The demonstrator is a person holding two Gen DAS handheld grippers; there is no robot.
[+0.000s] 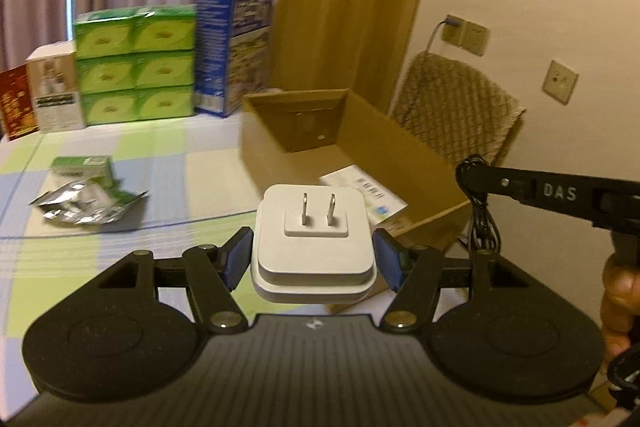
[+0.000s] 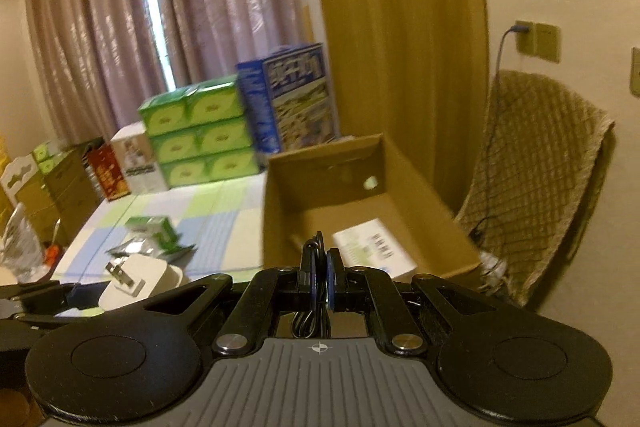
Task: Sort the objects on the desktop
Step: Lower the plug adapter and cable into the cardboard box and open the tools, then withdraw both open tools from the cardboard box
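My left gripper (image 1: pixel 314 259) is shut on a white plug-in charger (image 1: pixel 314 239), its two metal prongs facing up; the same charger (image 2: pixel 138 281) shows at the lower left of the right wrist view. My right gripper (image 2: pixel 320 267) is shut on a coiled black cable (image 2: pixel 316 311) that hangs below the pads; the cable (image 1: pixel 478 203) also dangles from that gripper at the right of the left wrist view. Both grippers hover just in front of an open cardboard box (image 1: pixel 400 143) (image 2: pixel 280 195) holding a white leaflet (image 1: pixel 368 191) (image 2: pixel 374 247).
A small green carton with crumpled foil (image 1: pixel 86 193) (image 2: pixel 154 233) lies on the checked tablecloth (image 1: pixel 168 163). Stacked green boxes (image 1: pixel 134 65) and a blue box (image 1: pixel 234 53) line the far edge. A chair with a woven cover (image 1: pixel 456 111) stands behind the cardboard box.
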